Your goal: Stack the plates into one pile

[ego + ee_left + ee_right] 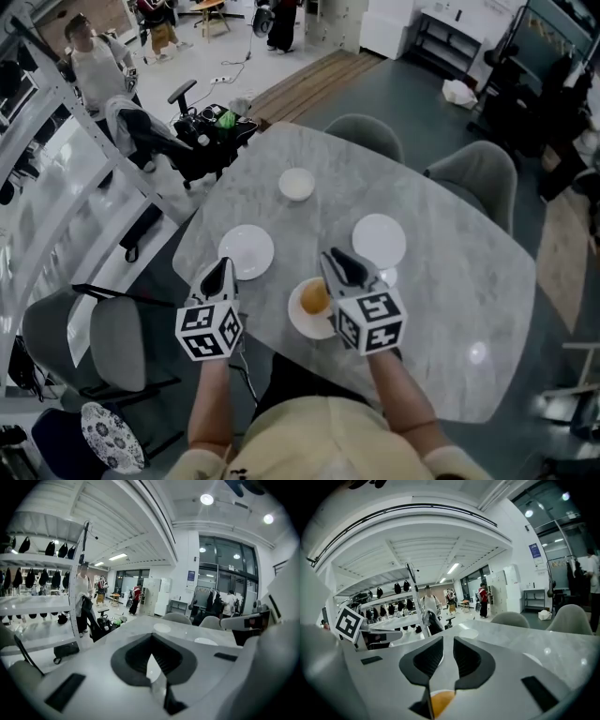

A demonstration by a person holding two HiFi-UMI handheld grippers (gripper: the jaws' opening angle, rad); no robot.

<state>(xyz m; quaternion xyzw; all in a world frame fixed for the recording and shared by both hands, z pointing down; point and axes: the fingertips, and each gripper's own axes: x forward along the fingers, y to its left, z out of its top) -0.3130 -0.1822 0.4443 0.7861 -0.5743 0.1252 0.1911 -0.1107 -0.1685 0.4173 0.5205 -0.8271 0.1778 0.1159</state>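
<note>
The marble table (450,309) fills the middle of the head view and carries all the crockery, spread out and well apart; no pile exists yet. Three flat white plates lie in a loose triangle: the left plate (247,251) just ahead of the left gripper, the right plate (379,240) beyond the right gripper, and the near plate (298,321) by the table's near edge, between the two grippers. A smaller, deeper white dish (297,184) sits farther off, towards the far edge.

The left gripper (223,266) hovers over the table's left edge, its jaws closed tip to tip with nothing between them. The right gripper (336,261) hangs above the near plate, its jaws a narrow gap apart and empty; its own view looks past them to the table.

A round orange food item (314,298) rests on the near plate, so this plate probably belongs on top of the pile or needs clearing.

The plates look like glazed ceramic: stiff, smooth, fairly heavy for their size and liable to chip or crack if dropped. They likely slide easily on the polished stone. The rim is the sensible place to take hold, with one jaw over and one under the lip, keeping the plate level.
</note>
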